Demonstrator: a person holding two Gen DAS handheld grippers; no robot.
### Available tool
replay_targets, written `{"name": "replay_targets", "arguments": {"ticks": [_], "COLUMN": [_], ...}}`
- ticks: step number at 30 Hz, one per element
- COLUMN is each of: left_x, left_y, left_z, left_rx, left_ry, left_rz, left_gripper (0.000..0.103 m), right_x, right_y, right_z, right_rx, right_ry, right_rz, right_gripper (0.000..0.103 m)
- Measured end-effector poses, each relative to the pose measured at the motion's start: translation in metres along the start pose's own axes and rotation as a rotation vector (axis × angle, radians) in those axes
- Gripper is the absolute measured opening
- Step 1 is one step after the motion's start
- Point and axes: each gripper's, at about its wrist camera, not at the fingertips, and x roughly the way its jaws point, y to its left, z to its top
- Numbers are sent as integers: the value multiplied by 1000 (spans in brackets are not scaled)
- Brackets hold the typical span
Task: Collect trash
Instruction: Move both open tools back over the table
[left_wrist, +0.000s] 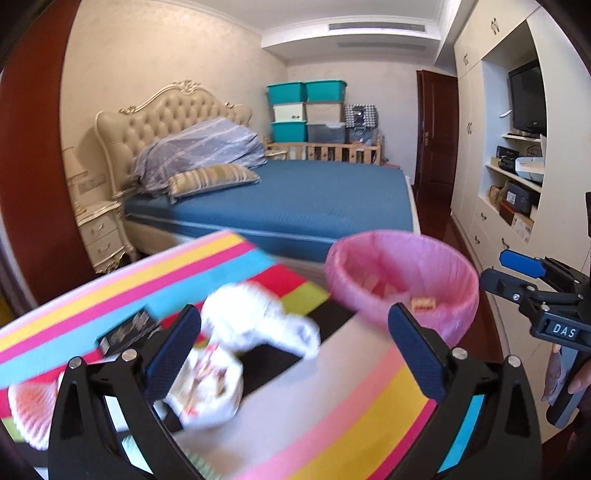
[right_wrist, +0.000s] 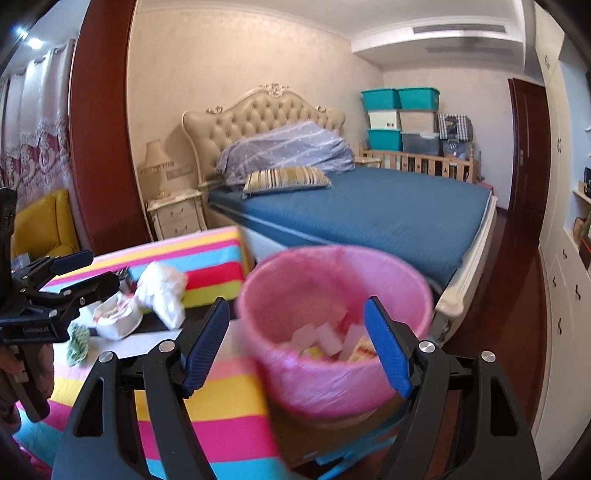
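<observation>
A striped cloth-covered table top runs in bands of pink, yellow, magenta, sky blue, red and lime green. At two o'clock from it a round bin lined with a translucent pink plastic bag holds white and yellow scraps. At ten o'clock lie a crumpled white tissue wad and a white wrapper printed in red and orange (the print is too blurred to read). The black-framed left gripper and black-framed right gripper both carry dark blue textured pads. Beyond, at twelve o'clock, a plain blue bedspread meets a cream tufted headboard with gilded trim; teal plastic storage boxes are stacked at one o'clock.
</observation>
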Motion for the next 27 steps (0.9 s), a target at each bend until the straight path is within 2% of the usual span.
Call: {"name": "replay_targets", "arguments": {"ticks": [3,6,14,21,27], "left_x": [-19,-44,-101,-139,-154], "left_y": [15,36,119,178,207], "left_z": [-20,-36,-75,-94,-110], "left_rx": [3,2,-84,-156,-233], "left_ry": [14,9,36,47,63], "left_rz": [32,71,279,417,442], "left_gripper": [98,98,98,98,98], "right_x": [8,13,26,35,49], "right_y": [27,59,151,221,257], "right_z": [-13,-22,-37,-39,-36], "right_rx": [22,-8,-121,-238,-295], "right_ry": [54,89,159,212,252], "right_rz": [35,81,220,307,331], "right_gripper": [72,72,72,72,72]}}
